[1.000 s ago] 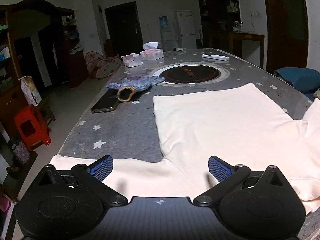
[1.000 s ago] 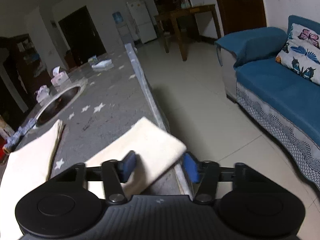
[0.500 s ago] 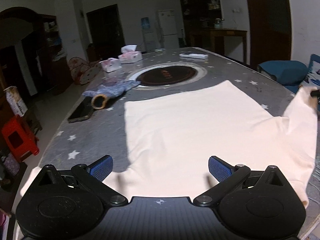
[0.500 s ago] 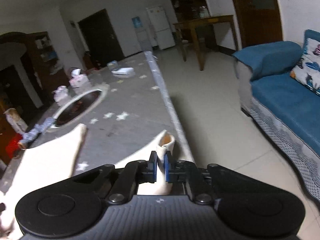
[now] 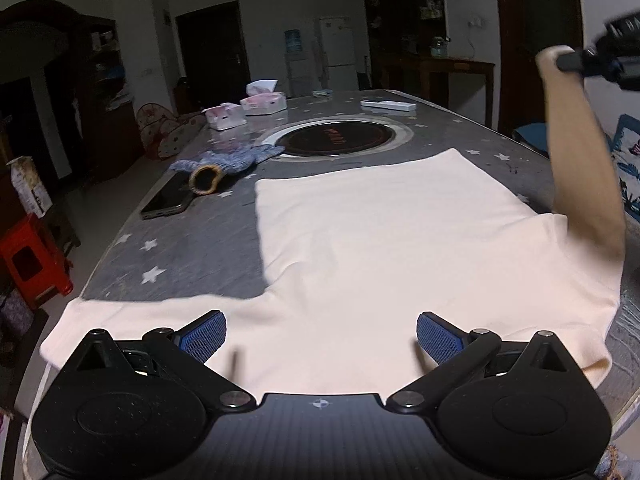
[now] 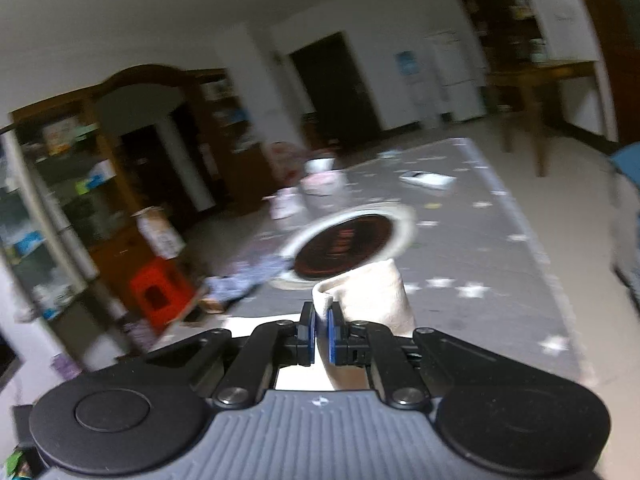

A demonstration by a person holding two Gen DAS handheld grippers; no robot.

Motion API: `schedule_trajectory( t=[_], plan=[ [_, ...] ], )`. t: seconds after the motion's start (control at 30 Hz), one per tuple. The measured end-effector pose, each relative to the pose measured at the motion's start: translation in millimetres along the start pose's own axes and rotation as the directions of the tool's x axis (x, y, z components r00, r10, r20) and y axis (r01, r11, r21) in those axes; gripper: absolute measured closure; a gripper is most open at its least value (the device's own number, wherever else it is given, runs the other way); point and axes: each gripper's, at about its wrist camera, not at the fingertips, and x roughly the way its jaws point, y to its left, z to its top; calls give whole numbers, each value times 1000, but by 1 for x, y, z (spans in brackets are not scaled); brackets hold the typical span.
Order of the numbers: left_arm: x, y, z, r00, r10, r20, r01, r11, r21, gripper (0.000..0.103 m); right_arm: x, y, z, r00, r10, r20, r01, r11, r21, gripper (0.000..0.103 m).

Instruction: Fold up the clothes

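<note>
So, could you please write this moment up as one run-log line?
step: fold right sleeve | right gripper: shut on lifted sleeve of cream cotton shirt | left gripper: open above shirt | surface: grey star-print table

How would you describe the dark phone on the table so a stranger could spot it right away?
Start at the round black cooktop set into the star-patterned grey table. Come toward the camera's left, past the blue knitted glove, to the phone by the table's edge. It is the only flat, glossy black slab there.
</note>
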Motion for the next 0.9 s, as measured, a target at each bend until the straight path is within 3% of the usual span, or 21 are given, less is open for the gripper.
schedule_trajectory(
  t=[0.17, 0.33, 0.5, 0.67, 0.77, 0.9],
  plan=[
    [-9, 14, -10, 1000, 14, 4, -14, 999, -33, 0, 35, 53, -4, 992, 101, -71, -106, 992, -69, 98],
    [-15, 25, -17, 1000, 25, 1, -25, 998, -59, 0, 64, 91, -25, 971, 169, -168, -188, 977, -104, 97],
    [-16, 26, -18, 1000, 18, 2, -18, 998, -63, 0, 71, 108, -40, 958, 181, -222, -215, 967, -139, 81],
    [-16, 24, -16, 1000, 4, 7, -4, 998, -63, 0, 53, 90, -34, 967, 124, -221, -162, 973, -166, 75],
    [-16, 22, -14, 1000, -5, 11, 6, 998, -62, 0, 45, 68, -36, 971, 27, -239, -81, 973, -218, 74],
    [-15, 12, -6, 999, -39, 33, 40, 998, -38, 0, 40, 36, -50, 949, -138, -283, 43, 948, -316, 74]
  ],
)
